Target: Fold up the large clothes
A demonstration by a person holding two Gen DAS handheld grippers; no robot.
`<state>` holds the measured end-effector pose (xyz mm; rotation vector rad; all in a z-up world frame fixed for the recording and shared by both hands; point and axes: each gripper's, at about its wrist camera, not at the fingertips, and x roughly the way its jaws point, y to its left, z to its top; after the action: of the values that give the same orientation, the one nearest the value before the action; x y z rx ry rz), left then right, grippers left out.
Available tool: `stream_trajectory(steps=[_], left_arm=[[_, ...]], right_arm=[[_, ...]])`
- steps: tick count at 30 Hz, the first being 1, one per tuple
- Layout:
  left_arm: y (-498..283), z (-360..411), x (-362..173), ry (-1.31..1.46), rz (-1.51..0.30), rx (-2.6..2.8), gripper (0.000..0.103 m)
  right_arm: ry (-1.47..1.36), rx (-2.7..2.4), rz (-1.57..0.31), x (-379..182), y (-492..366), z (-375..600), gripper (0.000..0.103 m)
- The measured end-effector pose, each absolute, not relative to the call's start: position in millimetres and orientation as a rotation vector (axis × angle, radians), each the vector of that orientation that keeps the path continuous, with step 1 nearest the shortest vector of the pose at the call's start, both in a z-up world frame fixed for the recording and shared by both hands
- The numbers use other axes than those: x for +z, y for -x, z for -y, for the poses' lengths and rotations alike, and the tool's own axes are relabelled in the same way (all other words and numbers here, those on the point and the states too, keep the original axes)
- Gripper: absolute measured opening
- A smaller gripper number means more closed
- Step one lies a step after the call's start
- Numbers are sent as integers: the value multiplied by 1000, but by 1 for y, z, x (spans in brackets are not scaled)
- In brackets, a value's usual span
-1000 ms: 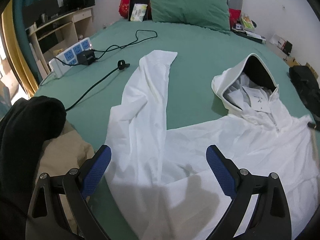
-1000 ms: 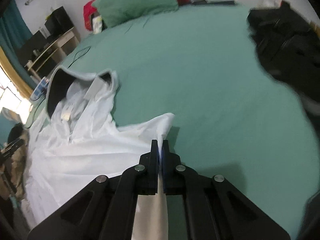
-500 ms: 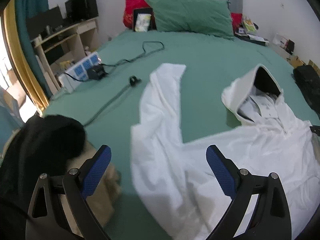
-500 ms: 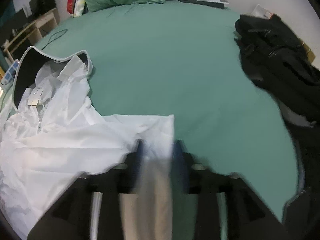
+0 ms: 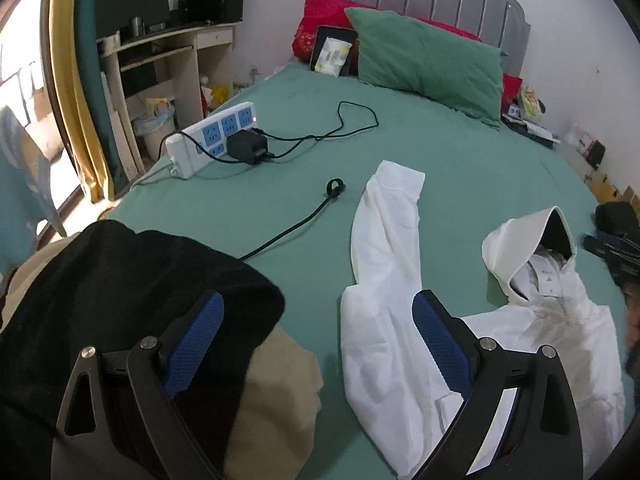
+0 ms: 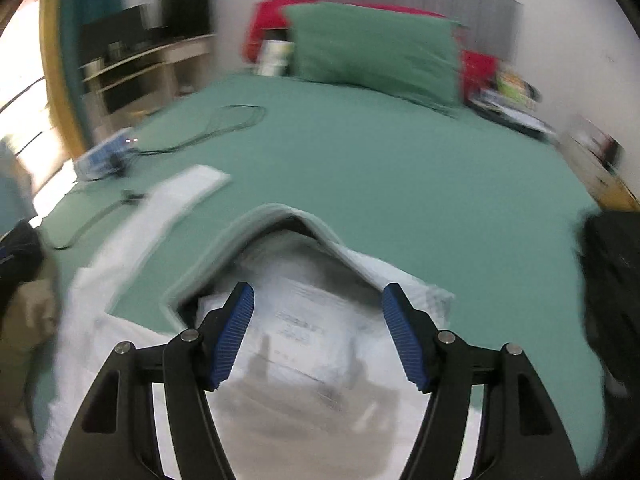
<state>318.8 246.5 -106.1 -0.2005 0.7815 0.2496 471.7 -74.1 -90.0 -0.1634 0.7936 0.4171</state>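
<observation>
Right gripper (image 6: pixel 318 334) has let go of the white hem it pinched a second ago and swung round; it now hangs wide open over the hood (image 6: pixel 280 220) of the white hoodie (image 6: pixel 304 344), nothing between the blue pads (image 6: pixel 234 334). Right view is motion-blurred, fine detail unreadable. Left gripper (image 5: pixel 316 342) has shifted left since then: left finger over the black garment (image 5: pixel 120 280), right finger over the hoodie body (image 5: pixel 384 344), jaws spread, holding nothing.

Hoodie lies flat on the green bedsheet (image 5: pixel 460 160), near edge of bed. One sleeve (image 5: pixel 390 208) stretches toward the headboard, hood standing open to the right of it, dark lining showing. Black garment sits on a tan cloth (image 5: pixel 276 396) just left of the hoodie, apart from it. Power strip (image 5: pixel 212 138) with black charger (image 5: pixel 246 148) and cable (image 5: pixel 296 228) lie farther up the bed, left side. Green pillow (image 5: pixel 428 60) at the head. More dark clothing (image 6: pixel 612 280) at the right edge.
</observation>
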Motion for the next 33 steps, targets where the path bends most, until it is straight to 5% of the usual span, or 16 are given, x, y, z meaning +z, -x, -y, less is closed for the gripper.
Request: stream_trajectory(steps=[16, 17, 18, 33], left_arm=[[-319, -274, -119, 186, -769, 300, 98], [-320, -275, -122, 182, -782, 299, 98], [-320, -276, -122, 185, -783, 293, 98], [-310, -278, -110, 289, -773, 229, 98]], right_arm=[[25, 620, -1052, -197, -541, -104, 59], [28, 619, -1035, -196, -541, -107, 42], [33, 640, -1051, -195, -542, -110, 3], [75, 607, -727, -40, -437, -29, 2]])
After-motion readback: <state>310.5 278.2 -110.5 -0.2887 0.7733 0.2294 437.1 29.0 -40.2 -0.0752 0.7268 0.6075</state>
